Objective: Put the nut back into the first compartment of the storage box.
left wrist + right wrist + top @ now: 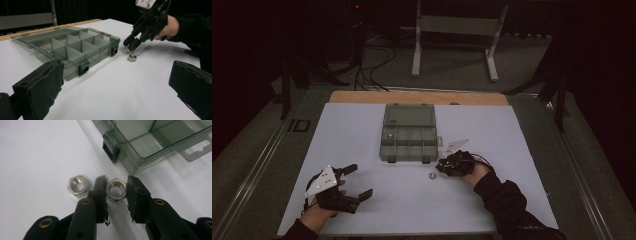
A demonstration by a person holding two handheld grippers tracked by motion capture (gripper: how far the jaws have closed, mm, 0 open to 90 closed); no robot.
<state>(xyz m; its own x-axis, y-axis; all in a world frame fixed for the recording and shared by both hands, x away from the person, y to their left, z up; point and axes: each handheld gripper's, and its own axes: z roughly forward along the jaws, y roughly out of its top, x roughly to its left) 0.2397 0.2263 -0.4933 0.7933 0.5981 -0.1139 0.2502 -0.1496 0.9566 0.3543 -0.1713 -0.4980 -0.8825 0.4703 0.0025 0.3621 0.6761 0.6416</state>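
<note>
A smoky clear compartment box (408,145) lies open at the table's middle, lid flat behind it, with one small metal piece (389,135) in a left cell. My right gripper (116,180) is shut on a steel hex nut (115,191), pinched across its flats. A second hex nut (78,185) lies loose on the white surface just left of the jaws. In the high view my right gripper (439,166) is just off the box's front right corner, with the loose nut (431,175) beside it. My left gripper (360,180) rests open and empty at the front left.
The box's black front latches (111,148) and its corner (135,167) stand close ahead of the right jaws. White sheet (472,205) covers the table, with a wooden edge (417,97) at the back. A metal stand (454,30) and cables (372,65) are on the floor beyond.
</note>
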